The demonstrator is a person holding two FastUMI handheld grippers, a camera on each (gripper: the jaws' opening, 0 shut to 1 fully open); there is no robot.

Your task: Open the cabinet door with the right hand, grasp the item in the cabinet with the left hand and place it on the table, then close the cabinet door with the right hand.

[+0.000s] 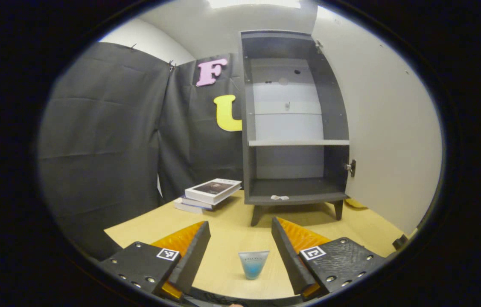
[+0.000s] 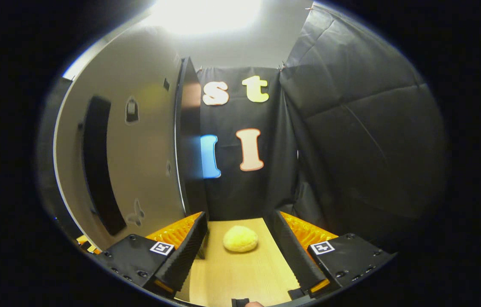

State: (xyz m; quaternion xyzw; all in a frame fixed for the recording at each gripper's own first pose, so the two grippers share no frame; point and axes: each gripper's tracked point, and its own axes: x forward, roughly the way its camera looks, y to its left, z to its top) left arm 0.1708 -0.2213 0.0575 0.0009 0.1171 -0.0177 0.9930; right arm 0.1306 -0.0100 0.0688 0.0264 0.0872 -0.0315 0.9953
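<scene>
Tapered translucent cup (image 1: 253, 264) stands on smooth wooden table (image 1: 231, 232), cabinet door (image 1: 387, 128) open.

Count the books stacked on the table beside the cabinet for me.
3, as far as I can tell: all in one pile left of the cabinet, the top book askew over two beneath. More may be hidden underneath.

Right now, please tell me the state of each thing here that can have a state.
Cabinet door: swung wide open.
Cabinet: shelves bare, a small white scrap on its floor edge.
Small cup: upright on the table, between the left gripper's fingers, not gripped.
Left gripper: open.
Right gripper: open, holding nothing.
Books: stacked, closed.
Yellow round thing: lying on the table.
</scene>
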